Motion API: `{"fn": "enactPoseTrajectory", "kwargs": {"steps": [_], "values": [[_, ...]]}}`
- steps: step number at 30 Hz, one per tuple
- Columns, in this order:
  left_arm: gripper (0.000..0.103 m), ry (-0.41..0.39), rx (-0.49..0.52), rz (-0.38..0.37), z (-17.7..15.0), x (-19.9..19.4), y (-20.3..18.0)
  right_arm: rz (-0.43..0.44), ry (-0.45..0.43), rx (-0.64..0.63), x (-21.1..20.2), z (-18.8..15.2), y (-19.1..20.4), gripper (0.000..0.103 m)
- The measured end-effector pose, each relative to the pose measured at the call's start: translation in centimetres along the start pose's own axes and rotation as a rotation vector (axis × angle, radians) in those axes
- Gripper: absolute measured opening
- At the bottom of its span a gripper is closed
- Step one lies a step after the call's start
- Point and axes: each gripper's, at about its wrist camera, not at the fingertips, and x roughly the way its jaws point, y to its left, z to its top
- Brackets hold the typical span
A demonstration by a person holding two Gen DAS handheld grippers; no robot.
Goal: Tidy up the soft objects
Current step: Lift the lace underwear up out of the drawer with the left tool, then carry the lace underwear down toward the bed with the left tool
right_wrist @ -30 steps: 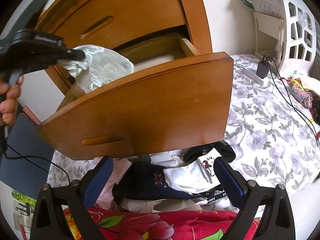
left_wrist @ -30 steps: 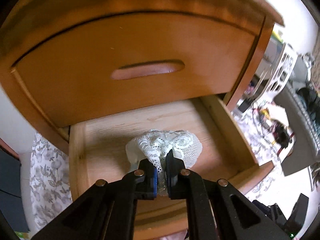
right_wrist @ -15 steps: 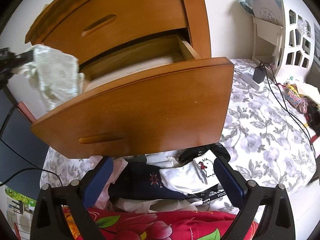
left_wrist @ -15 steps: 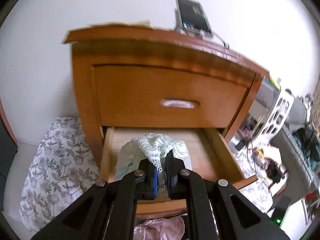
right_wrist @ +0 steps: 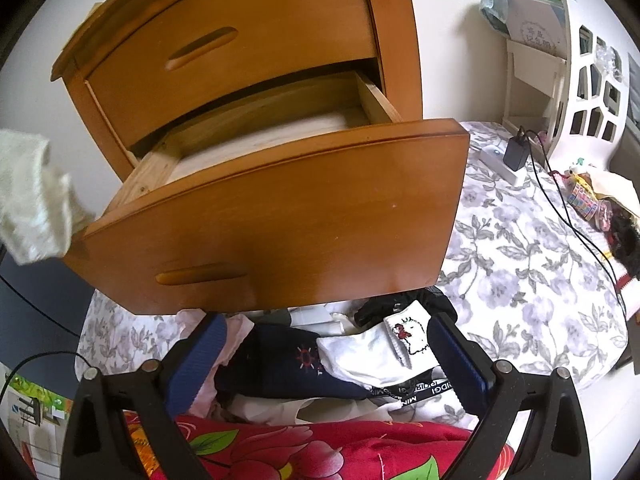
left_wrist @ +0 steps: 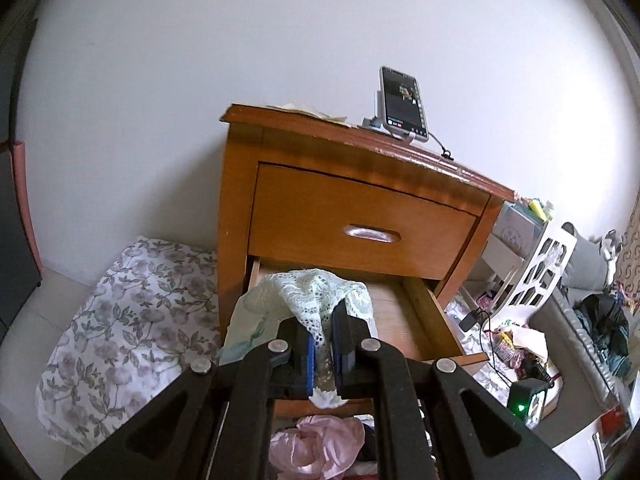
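My left gripper [left_wrist: 323, 336] is shut on a pale green lace garment [left_wrist: 308, 296], held in the air in front of the wooden nightstand [left_wrist: 360, 184]. The nightstand's lower drawer [left_wrist: 424, 328] stands pulled out. In the right wrist view the same lace garment [right_wrist: 32, 196] hangs at the far left, beside the open drawer [right_wrist: 280, 208]. My right gripper [right_wrist: 326, 352] is open above a pile of clothes: a white sock [right_wrist: 380, 352] with a cartoon print, a dark navy garment [right_wrist: 288, 364] and a pink garment [right_wrist: 236, 336]. Nothing lies between its fingers.
A phone [left_wrist: 402, 100] on a stand sits on top of the nightstand. A floral sheet [right_wrist: 528, 264] covers the surface to the right, with a charger and cables [right_wrist: 516, 152]. A white cut-out rack [right_wrist: 588, 76] stands far right. A red flowered cloth [right_wrist: 320, 452] lies near my right gripper.
My left gripper has pulled back and up from the drawer with the lace garment still in it; the nightstand now looks smaller and farther. The right gripper has stayed where it was.
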Motion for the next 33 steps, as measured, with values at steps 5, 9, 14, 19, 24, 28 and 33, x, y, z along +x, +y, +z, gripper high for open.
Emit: {"fn": "enactPoseTrajectory", "kwargs": {"steps": [5, 9, 14, 19, 24, 28, 33], "values": [[0.007, -0.032, -0.008, 0.01, -0.6, -2.1, 0.4, -0.019, -0.006, -0.012, -0.2, 0.0, 0.2, 0.102], [0.007, -0.05, -0.016, -0.002, -0.9, -3.6, 0.5, -0.031, -0.008, -0.024, -0.3, 0.0, 0.4, 0.102], [0.007, -0.063, 0.004, -0.023, -1.0, -5.0, 0.0, -0.044, -0.008, -0.029, -0.3, 0.0, 0.5, 0.102], [0.007, -0.041, 0.021, -0.052, -1.6, -5.2, -0.8, -0.054, -0.013, -0.034, -0.5, -0.1, 0.6, 0.102], [0.007, -0.015, 0.053, -0.092, -2.2, -4.9, -2.0, -0.06, -0.012, -0.038, -0.5, -0.2, 0.6, 0.102], [0.007, 0.041, 0.067, -0.104, -3.2, -3.4, -2.6, -0.063, -0.012, -0.041, -0.5, -0.1, 0.7, 0.102], [0.007, 0.132, 0.075, -0.101, -4.6, -0.9, -2.9, -0.056, -0.006, -0.034, -0.4, -0.2, 0.6, 0.102]]}}
